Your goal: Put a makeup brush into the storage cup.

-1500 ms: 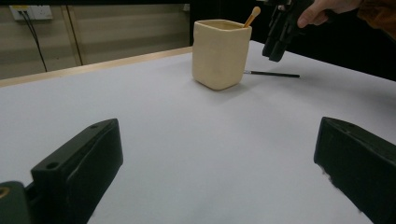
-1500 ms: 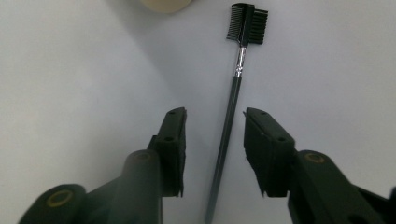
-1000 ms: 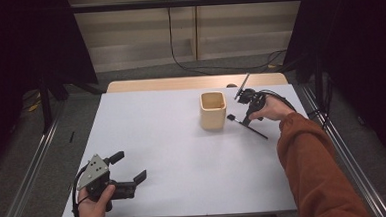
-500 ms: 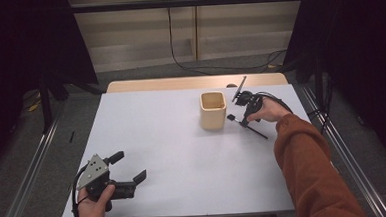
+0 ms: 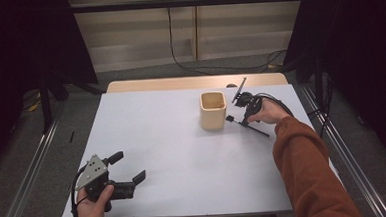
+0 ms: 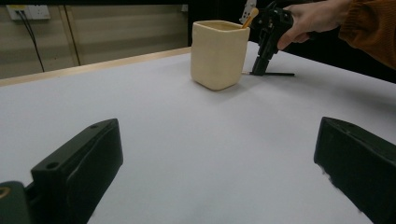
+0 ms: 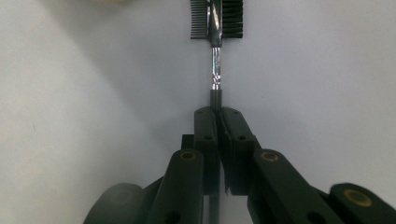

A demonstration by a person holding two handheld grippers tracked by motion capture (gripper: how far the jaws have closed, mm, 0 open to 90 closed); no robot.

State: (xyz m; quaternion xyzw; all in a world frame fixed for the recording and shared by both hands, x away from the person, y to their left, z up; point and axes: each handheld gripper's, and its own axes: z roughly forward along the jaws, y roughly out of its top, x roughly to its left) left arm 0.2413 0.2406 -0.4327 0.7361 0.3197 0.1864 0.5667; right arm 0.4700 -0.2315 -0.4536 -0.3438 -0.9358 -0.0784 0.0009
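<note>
Right gripper [image 7: 217,112] clamps brush [image 7: 216,28], seemingly near cup [image 5: 213,110].

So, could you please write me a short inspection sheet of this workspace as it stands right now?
Surface: white table top, bare around the things.
Job's things: black brow brush with comb and bristle head, lying on the table; cream cup beside it, a wooden stick inside.
Clutter: nothing seen.
Grippers: right gripper shut on the brush handle; left gripper open, near the front edge.
Cables: black cable on the floor behind the table.
Surroundings: dark curtains, pale wall panels.
</note>
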